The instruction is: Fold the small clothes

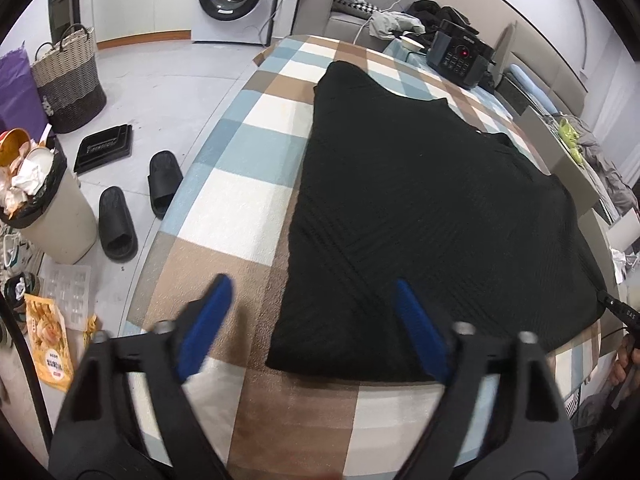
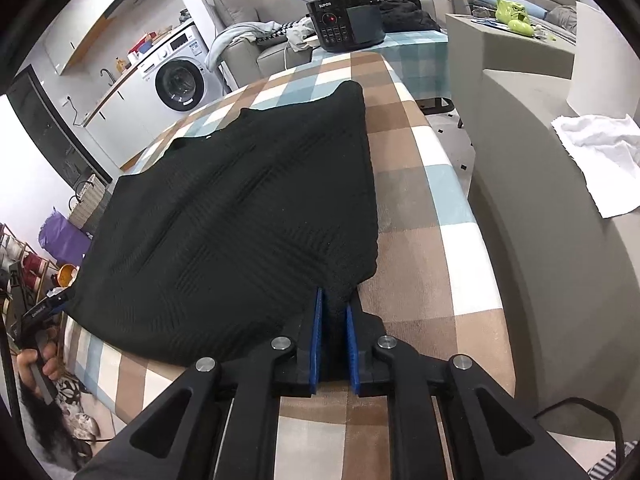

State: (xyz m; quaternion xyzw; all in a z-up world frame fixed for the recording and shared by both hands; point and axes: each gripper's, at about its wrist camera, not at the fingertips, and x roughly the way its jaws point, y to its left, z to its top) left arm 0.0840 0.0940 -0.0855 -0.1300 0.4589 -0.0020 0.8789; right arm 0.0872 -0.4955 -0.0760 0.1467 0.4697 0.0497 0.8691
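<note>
Black knit sweater lies spread flat on the plaid blanket that covers the table, its hem toward the near edge. Right gripper has its blue pads pinched on the sweater's near corner, bunching the knit between them. Left gripper hangs over the other near corner with its jaws apart, one blue finger over blanket, the other over knit, nothing grasped. Behind stands a Supor cooker.
</note>
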